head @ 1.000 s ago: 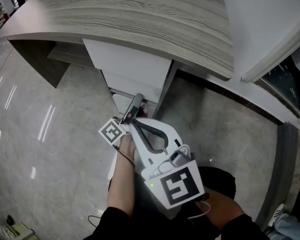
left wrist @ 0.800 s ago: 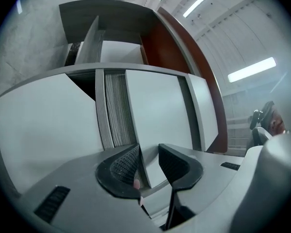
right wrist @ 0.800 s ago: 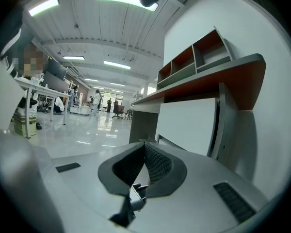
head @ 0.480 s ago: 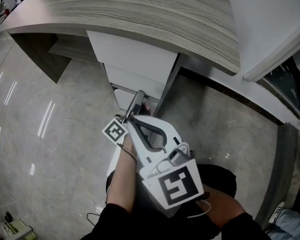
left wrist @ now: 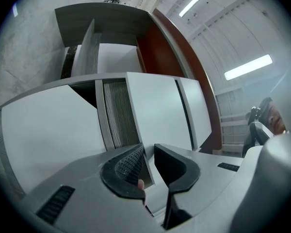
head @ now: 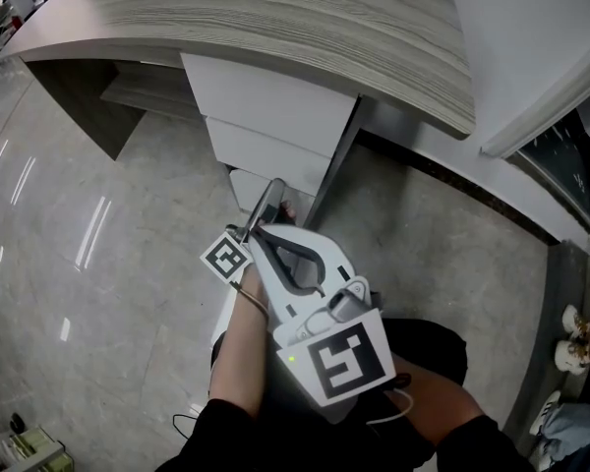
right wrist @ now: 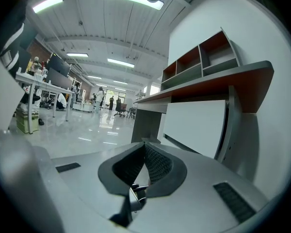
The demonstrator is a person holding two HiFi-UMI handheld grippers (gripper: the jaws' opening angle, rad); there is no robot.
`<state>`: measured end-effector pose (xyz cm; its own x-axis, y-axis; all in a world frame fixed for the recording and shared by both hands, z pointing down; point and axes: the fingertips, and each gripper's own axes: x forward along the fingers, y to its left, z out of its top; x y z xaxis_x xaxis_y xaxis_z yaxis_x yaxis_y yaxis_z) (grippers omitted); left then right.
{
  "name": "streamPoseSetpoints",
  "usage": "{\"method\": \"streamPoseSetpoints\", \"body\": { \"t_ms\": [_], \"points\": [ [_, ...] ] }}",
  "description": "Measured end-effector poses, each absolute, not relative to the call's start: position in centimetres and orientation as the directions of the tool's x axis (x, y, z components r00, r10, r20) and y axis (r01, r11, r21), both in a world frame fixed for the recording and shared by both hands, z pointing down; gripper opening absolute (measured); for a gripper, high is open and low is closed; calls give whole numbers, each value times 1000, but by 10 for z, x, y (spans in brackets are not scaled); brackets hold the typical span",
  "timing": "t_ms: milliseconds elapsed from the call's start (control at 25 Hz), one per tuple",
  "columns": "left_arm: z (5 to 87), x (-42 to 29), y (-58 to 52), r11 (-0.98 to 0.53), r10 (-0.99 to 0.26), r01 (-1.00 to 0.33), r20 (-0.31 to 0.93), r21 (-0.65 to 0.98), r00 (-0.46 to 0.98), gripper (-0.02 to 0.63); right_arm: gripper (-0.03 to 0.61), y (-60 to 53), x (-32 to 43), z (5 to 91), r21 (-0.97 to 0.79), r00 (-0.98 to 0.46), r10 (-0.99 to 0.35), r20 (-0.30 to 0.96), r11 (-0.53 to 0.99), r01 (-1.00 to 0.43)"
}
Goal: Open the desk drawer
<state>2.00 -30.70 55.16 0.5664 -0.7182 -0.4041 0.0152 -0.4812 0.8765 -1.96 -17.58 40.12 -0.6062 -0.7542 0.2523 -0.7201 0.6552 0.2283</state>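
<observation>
Under the wood-grain desk top [head: 275, 28] stands a white drawer unit [head: 275, 101]; its bottom drawer [head: 254, 187] sits nearest the grippers. My left gripper [left wrist: 149, 165] points up at the drawer fronts [left wrist: 150, 110]. Its jaws are closing, a white drawer-front edge runs between them, and I see no pad pressing on it. In the head view only its marker cube [head: 226, 260] shows, the jaws being hidden under the right gripper. My right gripper [head: 267, 203] lies above it, shut and empty [right wrist: 144, 166], its tip at the bottom drawer.
Grey polished floor [head: 98, 214] spreads to the left. A white partition [head: 531, 47] and a dark baseboard [head: 442, 180] run along the right. Shoes [head: 575, 337] show at the right edge. The drawer unit's white panel [right wrist: 196, 125] stands just right of the right gripper.
The head view has shifted a little, so the desk and drawers sit further right. Both grippers stay at the bottom drawer.
</observation>
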Motion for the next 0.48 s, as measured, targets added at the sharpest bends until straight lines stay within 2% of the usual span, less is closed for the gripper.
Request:
{"method": "streamPoseSetpoints", "body": {
  "t_ms": [480],
  "points": [
    [557, 3, -278, -479, -706, 2, -386, 878, 594, 69, 6, -171, -31, 402, 238, -613, -749, 252, 661, -711]
  ]
}}
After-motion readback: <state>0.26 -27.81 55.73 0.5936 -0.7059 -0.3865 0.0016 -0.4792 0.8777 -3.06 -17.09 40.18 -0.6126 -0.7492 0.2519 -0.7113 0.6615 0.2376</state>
